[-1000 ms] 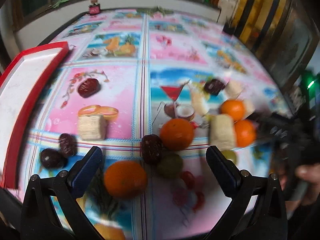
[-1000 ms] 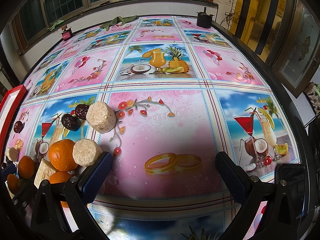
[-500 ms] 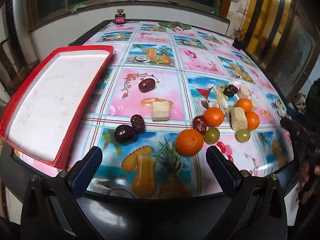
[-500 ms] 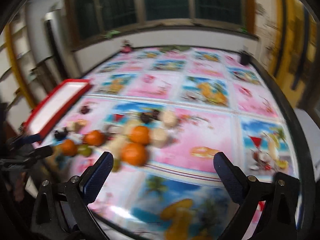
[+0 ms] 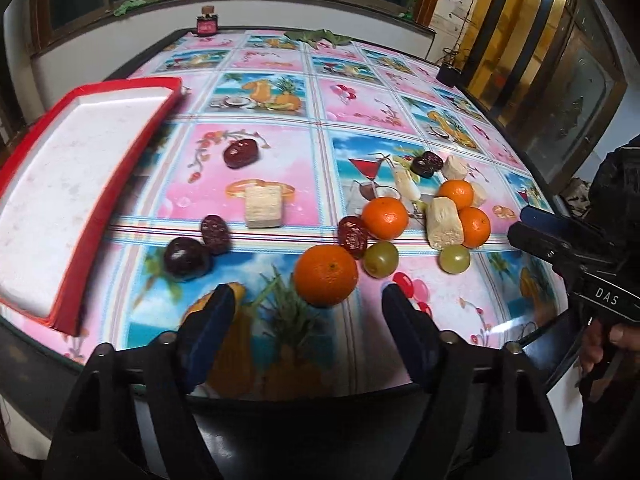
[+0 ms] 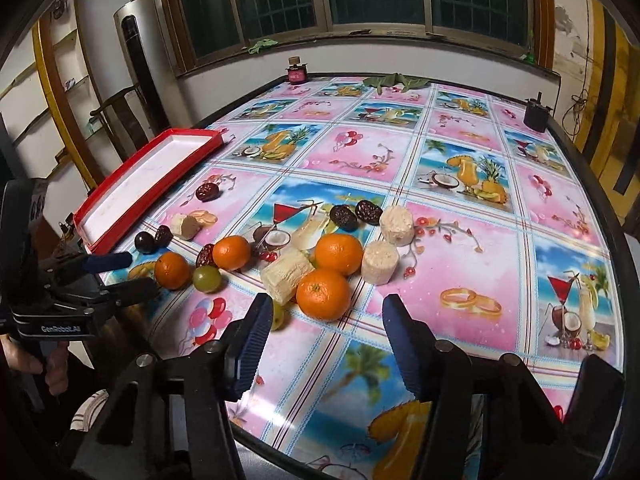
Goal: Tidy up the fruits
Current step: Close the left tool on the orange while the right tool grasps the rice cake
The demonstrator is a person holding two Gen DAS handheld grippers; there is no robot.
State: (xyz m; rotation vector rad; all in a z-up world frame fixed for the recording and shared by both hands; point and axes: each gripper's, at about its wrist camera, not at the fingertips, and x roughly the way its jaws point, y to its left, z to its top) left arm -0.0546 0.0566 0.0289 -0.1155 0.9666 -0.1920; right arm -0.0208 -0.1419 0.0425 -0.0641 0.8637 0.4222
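Fruits scattered, tray (image 5: 80,184) empty; we're lining up, both grippers apart: left gripper (image 5: 304,316) must close around the nearest orange (image 5: 325,275).

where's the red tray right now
The red tray sits empty at the table's left edge in the left wrist view, left of the dark plum and wrinkled date; in the right wrist view it lies far left.

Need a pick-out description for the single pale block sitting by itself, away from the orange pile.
Start at the red tray along the table's left edge. On the pink cloth square beside it a pale block lies on a printed pair of gold rings. Unlike the other pale chunks, it touches no orange; a red date lies beyond it.
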